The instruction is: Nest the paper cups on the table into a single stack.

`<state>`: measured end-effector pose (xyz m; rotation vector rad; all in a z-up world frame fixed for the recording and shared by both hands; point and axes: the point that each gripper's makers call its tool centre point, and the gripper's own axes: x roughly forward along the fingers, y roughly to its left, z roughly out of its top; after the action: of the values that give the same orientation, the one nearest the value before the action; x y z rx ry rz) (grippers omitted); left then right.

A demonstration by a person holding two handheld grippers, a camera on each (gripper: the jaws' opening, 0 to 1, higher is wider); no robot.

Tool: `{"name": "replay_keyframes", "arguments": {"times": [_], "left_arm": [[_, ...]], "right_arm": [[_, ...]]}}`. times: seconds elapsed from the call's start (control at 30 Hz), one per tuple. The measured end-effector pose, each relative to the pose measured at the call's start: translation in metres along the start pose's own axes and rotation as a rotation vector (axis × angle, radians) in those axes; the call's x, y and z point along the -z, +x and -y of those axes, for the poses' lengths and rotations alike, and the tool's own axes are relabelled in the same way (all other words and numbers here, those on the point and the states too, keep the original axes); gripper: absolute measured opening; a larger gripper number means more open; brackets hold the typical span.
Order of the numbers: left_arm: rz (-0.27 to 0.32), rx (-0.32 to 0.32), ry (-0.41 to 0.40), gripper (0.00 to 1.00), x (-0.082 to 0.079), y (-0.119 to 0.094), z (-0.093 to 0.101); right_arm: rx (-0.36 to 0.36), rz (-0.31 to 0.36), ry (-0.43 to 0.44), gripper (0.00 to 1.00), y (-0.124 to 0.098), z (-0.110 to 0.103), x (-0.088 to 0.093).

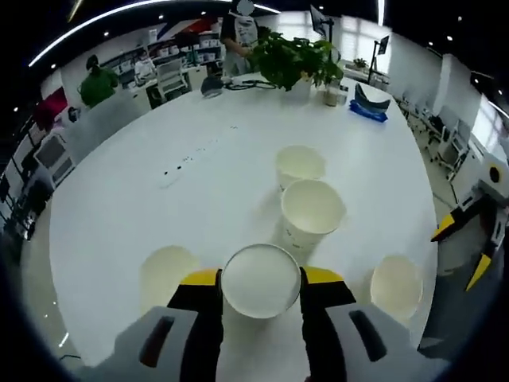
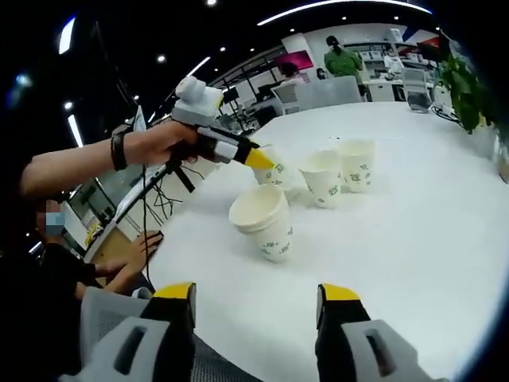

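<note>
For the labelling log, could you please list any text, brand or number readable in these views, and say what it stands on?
No text can be read.
Paper cups: green printed marks on the sides, too small and blurred to read.
Red and blue wall signs at the back of the room: blurred, unreadable.

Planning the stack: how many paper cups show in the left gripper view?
5: held cup in the left gripper, middle cup, far cup, left cup, right cup. Nested ones may hide.

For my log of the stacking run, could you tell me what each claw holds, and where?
The left claw grips a paper cup by its sides near the rim. The right claw is open and holds nothing.
</note>
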<state>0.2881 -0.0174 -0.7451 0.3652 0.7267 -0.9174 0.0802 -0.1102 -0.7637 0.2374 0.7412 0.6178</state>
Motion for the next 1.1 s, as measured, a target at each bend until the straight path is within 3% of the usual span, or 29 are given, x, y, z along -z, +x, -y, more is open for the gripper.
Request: {"name": "replay_keyframes", "arguments": {"times": [0.2,0.57,0.8,0.93,1.1], "left_arm": [[0.035,-0.029,-0.026,0.36,0.015,-0.039,0.005],[0.059,-0.050,-0.030,0.36,0.032,-0.073,0.031],[0.104,-0.058,-0.057,0.36,0.026,-0.094,0.041],[0.126,-0.048,-0.074,0.36,0.019,-0.103,0.052],[0.150,-0.029,-0.084,0.36,0.012,-0.100,0.068]], "right_arm": [[-0.010,0.013,-0.032,0.60,-0.002,-0.003,-0.009],[-0.075,0.017,-0.145,0.60,0.020,-0.025,-0.030],[-0.129,0.039,-0.171,0.59,0.029,-0.048,-0.052],[-0.140,0.036,-0.188,0.59,0.036,-0.055,-0.058],[-0.149,0.016,-0.190,0.59,0.052,-0.061,-0.059]]}}
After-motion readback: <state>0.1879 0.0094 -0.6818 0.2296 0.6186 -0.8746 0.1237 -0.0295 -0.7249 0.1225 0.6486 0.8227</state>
